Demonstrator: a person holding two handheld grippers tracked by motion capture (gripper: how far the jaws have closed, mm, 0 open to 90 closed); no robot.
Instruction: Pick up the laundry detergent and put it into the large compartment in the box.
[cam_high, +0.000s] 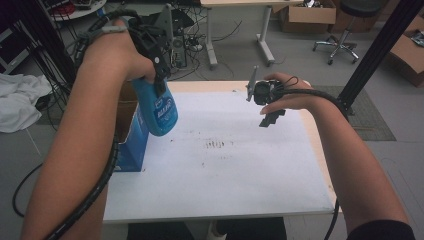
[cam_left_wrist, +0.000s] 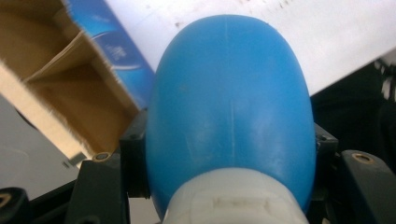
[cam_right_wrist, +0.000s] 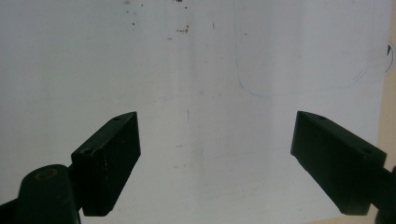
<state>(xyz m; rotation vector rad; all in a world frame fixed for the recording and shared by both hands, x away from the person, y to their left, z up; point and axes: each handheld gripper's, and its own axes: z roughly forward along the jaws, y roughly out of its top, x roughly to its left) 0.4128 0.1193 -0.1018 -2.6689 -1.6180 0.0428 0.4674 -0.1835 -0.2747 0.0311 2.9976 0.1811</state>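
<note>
Left gripper (cam_high: 159, 80) is clenched on a blue bottle (cam_high: 160, 107), pinching it just above its white cap, with the rounded base pointing down and away from the hand. In the high view the bottle hangs in the air over the left edge of the table (cam_high: 220, 200), just beside and above an open blue cardboard box (cam_high: 131, 145) that sits at that edge. Right gripper (cam_high: 270, 116) hovers over the far right part of the table with its 2 jaws spread wide and nothing between them.

My worry is the grip itself. The bottle is smooth, glossy plastic, egg-shaped and swelling toward the base, so the jaws bear on a curved, tapering surface. A tilt or a jolt could let it slide out and drop onto the table or clip the box. If the aim is to put it in the box, the box's flaps and inner divider look thin and soft, and a bottle coming down off-centre could catch on them or tip the box off the edge.

White sheeting covers the table, matte and flat, with small dark specks and faint pen lines. The jaws are blocky, black and hard-edged.
</note>
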